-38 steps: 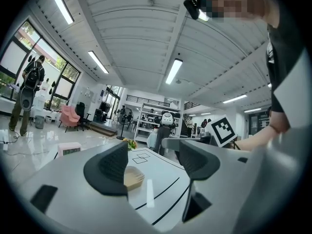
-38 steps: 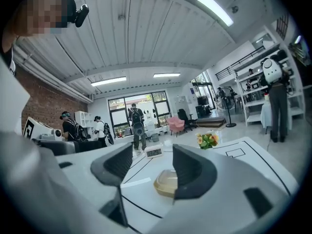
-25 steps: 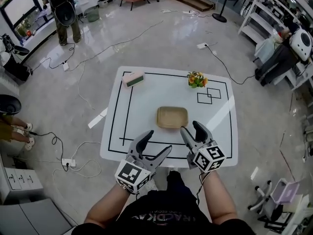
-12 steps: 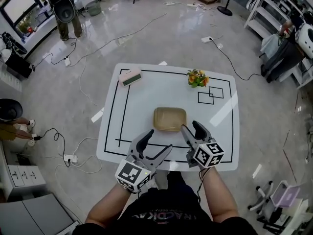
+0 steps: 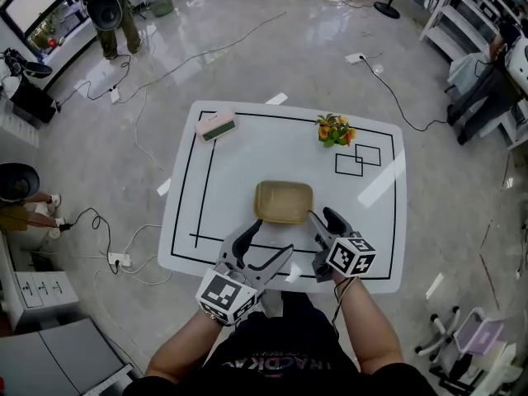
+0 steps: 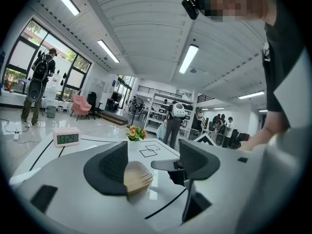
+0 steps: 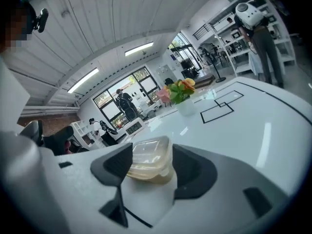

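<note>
Filling the middle of the head view, a white table (image 5: 247, 151) marked with black lines stands on a glossy grey floor, and the person stands at its near edge with a gripper in each hand. A shallow tan tray (image 5: 284, 202) lies flat near the table's centre, inside the black outline and well apart from the other things. The left gripper (image 5: 269, 239) hangs over the near part of the table, near the tray's front-left side but apart from it; its jaws are spread wide, and in the left gripper view the tray shows partly behind one jaw, with only bare table between them. The right gripper (image 5: 322, 215) sits at the tray's front-right corner, jaws also spread; in the right gripper view the tray shows in the gap just ahead of them, not clamped, and I cannot tell whether either jaw touches it. A pink clock (image 5: 216, 125) lies at the far-left corner. A small pot of flowers (image 5: 333, 129) stands toward the far-right, just beside two overlapping black squares.
</note>
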